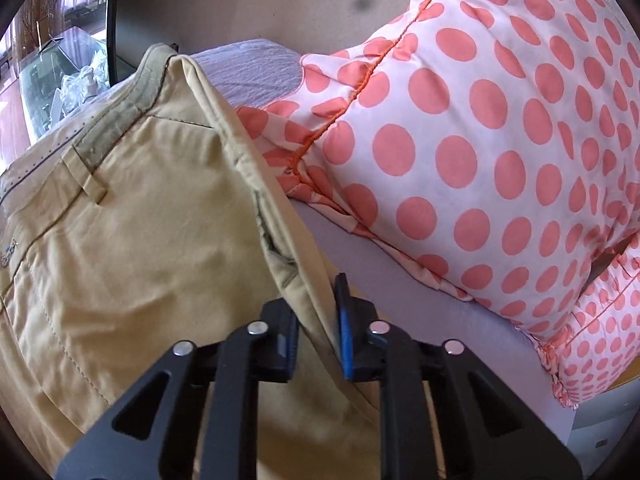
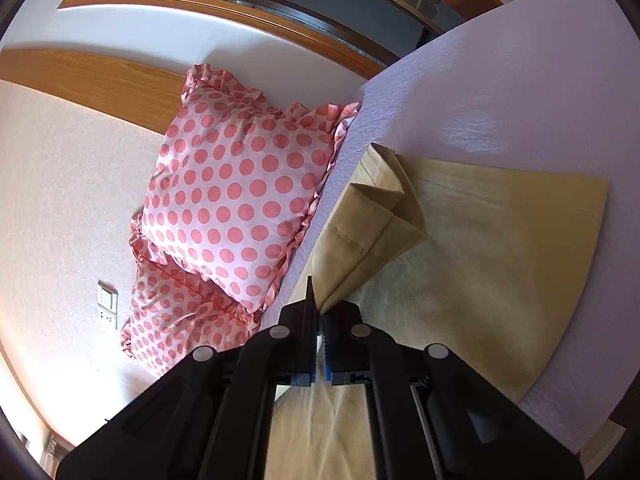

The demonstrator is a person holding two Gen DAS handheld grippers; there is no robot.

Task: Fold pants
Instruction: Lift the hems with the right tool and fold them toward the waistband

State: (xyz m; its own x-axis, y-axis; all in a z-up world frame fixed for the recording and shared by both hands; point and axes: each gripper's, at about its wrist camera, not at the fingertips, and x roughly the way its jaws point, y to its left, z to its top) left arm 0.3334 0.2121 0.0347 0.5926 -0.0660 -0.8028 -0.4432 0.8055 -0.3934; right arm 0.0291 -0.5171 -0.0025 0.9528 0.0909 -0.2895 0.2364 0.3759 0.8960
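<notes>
Nearest the left wrist camera, the left gripper [image 1: 318, 320] pinches a raised fold of the tan pants [image 1: 132, 240], its two black fingers with blue pads drawn close on either side of the cloth near the side seam and pocket opening. The fabric rises from there in a ridge toward the waistband [image 1: 132, 92], where a belt loop [image 1: 86, 176] and pale lining show, while the rest of the garment spreads out to the left. To the right of the ridge lies the lavender bed sheet [image 1: 400, 280], and on it, just beside the pants, rests a white pillow with coral dots [image 1: 480, 140], a second one of the same pattern below it at the edge. Beyond stands a beige wall. In the right wrist view, the right gripper [image 2: 320, 312] is clamped tight on the corner of a leg hem, which folds up in a loose peak above the jaws. The rest of the pants [image 2: 500, 248] lies flat on the sheet [image 2: 500, 92], reaching toward the far edge of the bed. Left of the mattress, two dotted pillows [image 2: 232, 192] are stacked against the wall, with a wall switch plate [image 2: 107, 306] beside them and a wooden headboard band [image 2: 100, 80] farther off.
</notes>
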